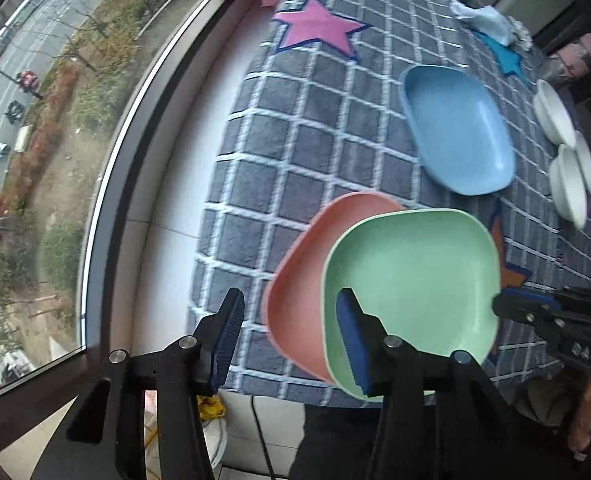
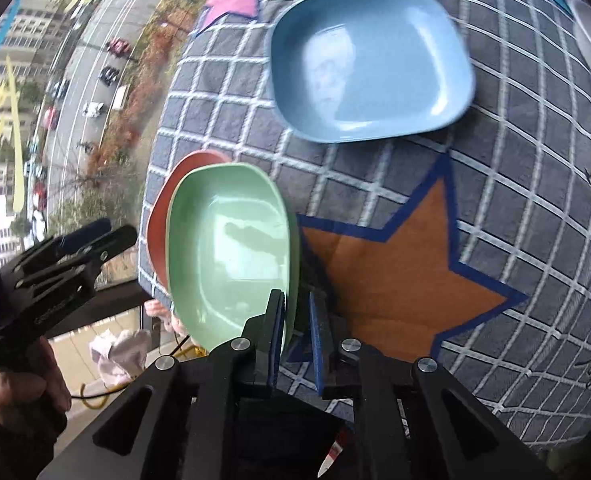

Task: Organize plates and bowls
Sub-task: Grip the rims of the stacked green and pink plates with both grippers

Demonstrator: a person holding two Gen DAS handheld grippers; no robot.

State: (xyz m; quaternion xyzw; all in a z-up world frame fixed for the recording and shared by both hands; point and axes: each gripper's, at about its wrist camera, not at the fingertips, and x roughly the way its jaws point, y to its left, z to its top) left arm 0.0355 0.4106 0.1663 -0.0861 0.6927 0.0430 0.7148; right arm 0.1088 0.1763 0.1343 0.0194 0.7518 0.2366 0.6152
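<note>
A grid-patterned cloth (image 1: 295, 128) covers the tabletop by the window. Nearest, the right tongs (image 2: 295, 320) pinch the green plate (image 1: 411, 280), which hides most of the pink plate (image 1: 295, 280) beneath. The left tongs (image 1: 291, 320) gape empty. Farther: one blue plate (image 1: 459, 128), two white bowls (image 1: 555, 116) cut off.

open checked cloth (image 1: 295, 128) lies between the window frame (image 1: 107, 208) and the plates. the green plate (image 1: 411, 284), over the pink plate (image 1: 295, 280), blocks the near edge; blue plate (image 1: 459, 128) and white bowls (image 1: 567, 160) crowd the right side.
</note>
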